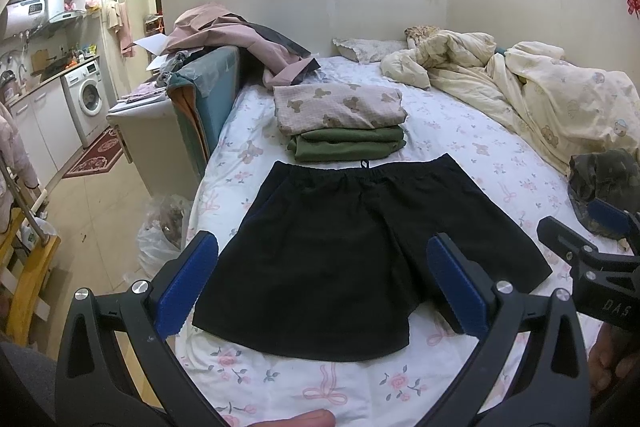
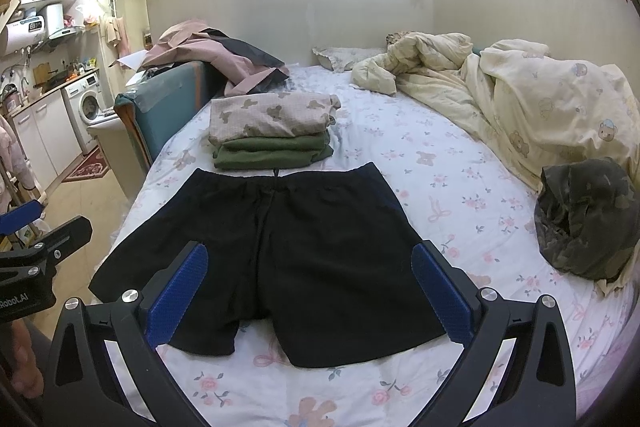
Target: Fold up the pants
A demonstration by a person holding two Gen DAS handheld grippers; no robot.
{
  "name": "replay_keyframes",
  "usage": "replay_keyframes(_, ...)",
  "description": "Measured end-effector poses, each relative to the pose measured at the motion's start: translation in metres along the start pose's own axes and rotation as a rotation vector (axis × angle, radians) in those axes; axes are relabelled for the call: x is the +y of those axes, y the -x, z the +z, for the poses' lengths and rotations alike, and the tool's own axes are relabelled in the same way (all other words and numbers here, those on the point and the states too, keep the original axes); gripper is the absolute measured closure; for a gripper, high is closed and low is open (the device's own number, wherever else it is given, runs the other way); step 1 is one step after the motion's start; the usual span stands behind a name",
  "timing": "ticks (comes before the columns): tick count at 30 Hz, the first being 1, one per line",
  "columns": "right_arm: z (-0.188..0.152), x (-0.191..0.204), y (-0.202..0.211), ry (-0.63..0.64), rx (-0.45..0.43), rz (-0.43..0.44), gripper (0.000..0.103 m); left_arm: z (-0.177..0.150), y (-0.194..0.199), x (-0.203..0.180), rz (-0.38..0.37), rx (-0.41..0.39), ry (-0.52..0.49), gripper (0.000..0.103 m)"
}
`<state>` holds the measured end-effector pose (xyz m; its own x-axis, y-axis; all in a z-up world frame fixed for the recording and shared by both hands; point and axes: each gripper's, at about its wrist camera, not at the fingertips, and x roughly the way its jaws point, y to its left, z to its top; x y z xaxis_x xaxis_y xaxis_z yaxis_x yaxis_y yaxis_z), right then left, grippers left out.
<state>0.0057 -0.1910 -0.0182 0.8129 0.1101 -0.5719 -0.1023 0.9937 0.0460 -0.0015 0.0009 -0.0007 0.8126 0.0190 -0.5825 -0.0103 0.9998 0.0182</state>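
Pants: your black shorts (image 1: pixel 352 255) lie spread flat on the flowered bed sheet (image 1: pixel 460 147), waistband on the far side, both leg hems toward you, a small cord loop at the waistband's middle.
Position: they sit just this side of the folded stack, a bear-print cloth (image 1: pixel 340 105) on top of a green garment (image 1: pixel 348 145); the waistband nearly touches the green one.
Left gripper: your left gripper (image 1: pixel 320 279) hangs over the shorts' left leg, its blue pads wide apart, nothing between them.
Right gripper: your right gripper (image 2: pixel 308 291) hangs over the crotch and right leg, pads equally spread, holding nothing.
Left view only: it shows the floor beside the bed, a white plastic bag (image 1: pixel 160 239) against the bed's edge, and your right gripper's side at the frame's right.
Right view only: it shows the whole camouflage bundle (image 2: pixel 588 219) to the right of the shorts, well apart, beside the cream quilt (image 2: pixel 540 99).
Both views: the washing machine (image 1: pixel 86 99) stands far left of the stack.
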Motion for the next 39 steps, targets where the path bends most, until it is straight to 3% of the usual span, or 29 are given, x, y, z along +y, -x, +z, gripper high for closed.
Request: replay_keyframes(39, -0.0014, 0.0010, 0.0004, 0.005, 0.002, -0.004, 0.000, 0.0004, 0.0002, -0.0002, 0.009, -0.002, -0.005, 0.000)
